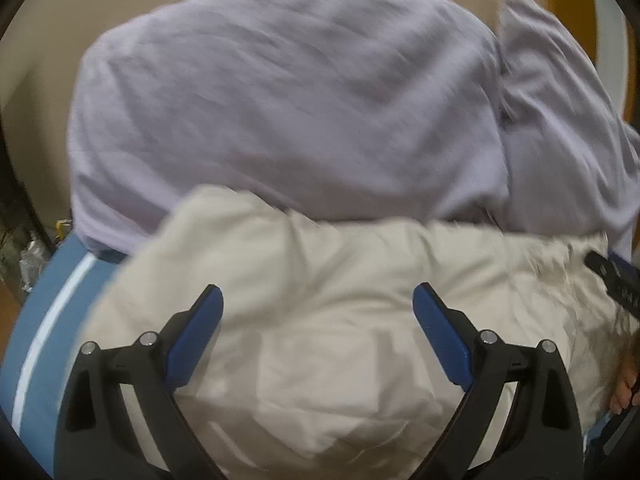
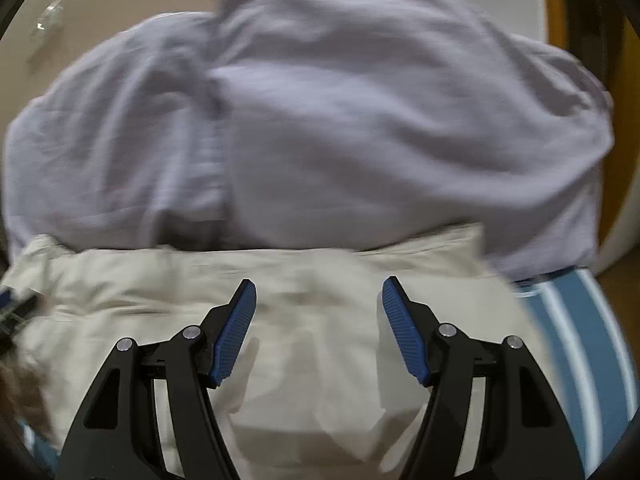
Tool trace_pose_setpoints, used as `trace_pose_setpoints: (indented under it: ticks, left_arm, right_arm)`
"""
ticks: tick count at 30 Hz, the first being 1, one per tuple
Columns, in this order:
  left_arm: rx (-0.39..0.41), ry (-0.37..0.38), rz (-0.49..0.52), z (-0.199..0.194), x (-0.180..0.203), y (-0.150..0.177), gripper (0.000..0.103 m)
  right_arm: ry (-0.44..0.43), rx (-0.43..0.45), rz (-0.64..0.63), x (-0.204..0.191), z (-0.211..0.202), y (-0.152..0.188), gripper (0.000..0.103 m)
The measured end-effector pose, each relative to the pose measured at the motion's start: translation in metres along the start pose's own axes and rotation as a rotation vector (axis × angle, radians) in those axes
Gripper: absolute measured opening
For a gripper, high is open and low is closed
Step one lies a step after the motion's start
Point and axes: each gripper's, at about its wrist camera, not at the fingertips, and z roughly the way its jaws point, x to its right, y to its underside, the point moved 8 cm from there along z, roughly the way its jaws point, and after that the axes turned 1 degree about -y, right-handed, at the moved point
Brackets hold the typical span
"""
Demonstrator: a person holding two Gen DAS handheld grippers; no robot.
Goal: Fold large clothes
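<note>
A cream garment [image 1: 320, 320] [image 2: 304, 320] lies crumpled on the near part of the surface. Behind it a large lavender garment [image 1: 280, 112] [image 2: 340, 120] is spread out, its near edge overlapped by the cream one. My left gripper [image 1: 318, 298] hovers above the cream cloth with its blue pads wide apart and nothing between them. My right gripper [image 2: 319, 290] also hangs over the cream cloth, open and empty. Both views are blurred by motion. The other gripper's black tip [image 1: 612, 284] shows at the right edge of the left wrist view.
A blue cover with white stripes [image 1: 52, 320] [image 2: 580, 340] lies under the clothes. Beyond is a beige floor [image 1: 60, 20]. An orange and white upright [image 2: 532, 8] stands at the back right. Part of a hand [image 1: 628, 384] shows at the right edge.
</note>
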Motion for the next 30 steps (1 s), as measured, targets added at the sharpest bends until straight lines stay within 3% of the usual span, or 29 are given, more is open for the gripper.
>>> trace_pose_setpoints:
  ticks: [5,12,30]
  left_arm:
    - [-0.002,-0.111,0.003,0.014,-0.026,-0.011,0.096]
    - [-0.061,-0.21,0.015,0.05,-0.05,0.007,0.095]
    - [-0.12,-0.231,0.004,0.088,-0.058,0.02,0.1]
  right_arm:
    - [0.063,-0.055,-0.004,0.03,0.014,0.014,0.067]
    - [0.102,-0.083,-0.032,0.024,0.048,0.028,0.068]
    - [0.124,-0.164,-0.028,0.029,0.082,0.04,0.076]
